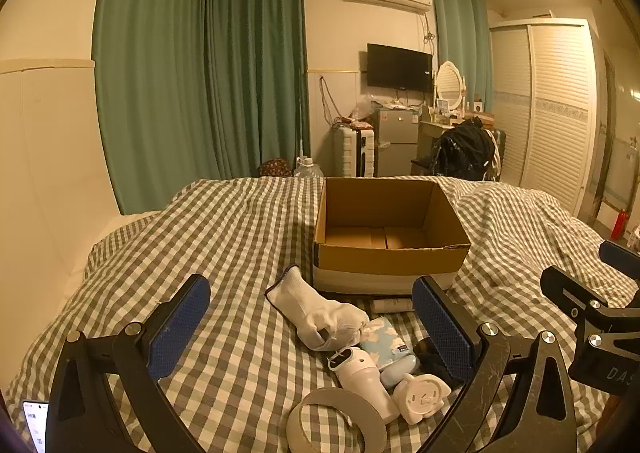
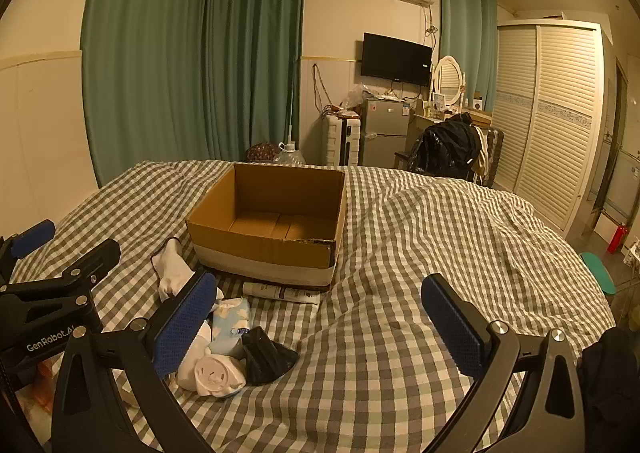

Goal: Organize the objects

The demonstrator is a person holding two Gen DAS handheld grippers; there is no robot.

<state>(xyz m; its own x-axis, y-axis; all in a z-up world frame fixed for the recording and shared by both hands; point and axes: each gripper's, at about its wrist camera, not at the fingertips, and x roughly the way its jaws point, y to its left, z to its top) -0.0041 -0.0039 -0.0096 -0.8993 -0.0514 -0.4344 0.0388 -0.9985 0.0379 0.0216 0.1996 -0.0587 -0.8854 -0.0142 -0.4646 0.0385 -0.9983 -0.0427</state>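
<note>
While both tools hovered over the checked bedspread (image 2: 400,253), the left gripper (image 1: 316,317) and the right gripper (image 2: 320,305) stood with jaws spread wide, holding nothing. An open cardboard box (image 1: 384,253) sat on the bed beyond them. Just before it lay a white sock (image 1: 316,313), a tube (image 2: 280,292), a floral pouch (image 1: 384,341), a tape roll (image 1: 336,421) and a black cloth (image 2: 266,359).
</note>
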